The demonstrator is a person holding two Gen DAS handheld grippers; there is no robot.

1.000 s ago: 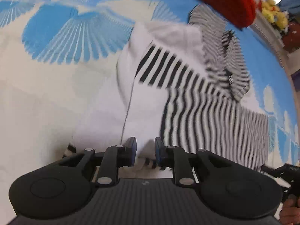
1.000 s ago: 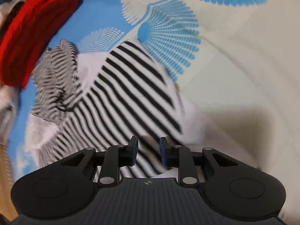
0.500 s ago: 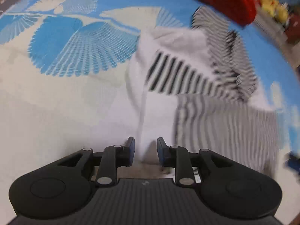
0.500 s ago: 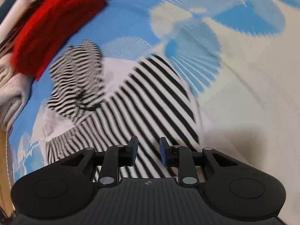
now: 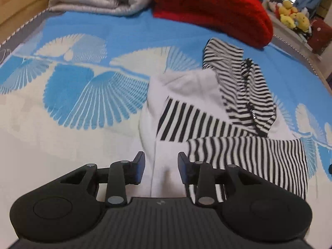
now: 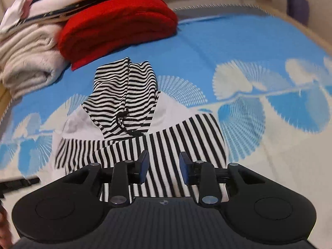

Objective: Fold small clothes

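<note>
While both sets of jaws are opening, I can see that neither has cloth pinched any more: a second ago my left gripper (image 5: 160, 170) was nearly closed low over the hem, and now its blue pads stand partly apart with only the white panel of the striped garment (image 5: 207, 124) showing through the gap beneath them. My right gripper (image 6: 164, 170) tells the same story — partly open, nothing held, the broad black-and-white stripes lying flat below it — and both views have pulled back, so more of the bed shows than before. I read that as a fold just laid and released: the near half of the garment now sits doubled on itself, sleeve band crossed over the body, and the piece lies on the blue and white bedspread (image 5: 83, 95) in front of both claws. What is left, I judge, is the striped hood (image 6: 124, 99), which sits crumpled at the far end and has not been tucked in. Beyond it lies a folded red blanket (image 6: 116, 25), close to the hood, and beside that a stack of pale folded blankets (image 6: 27, 58) — both crowd the far edge if I sweep the hood away from me. Plush toys (image 5: 290, 16) sit on a ledge well off to the side.
</note>
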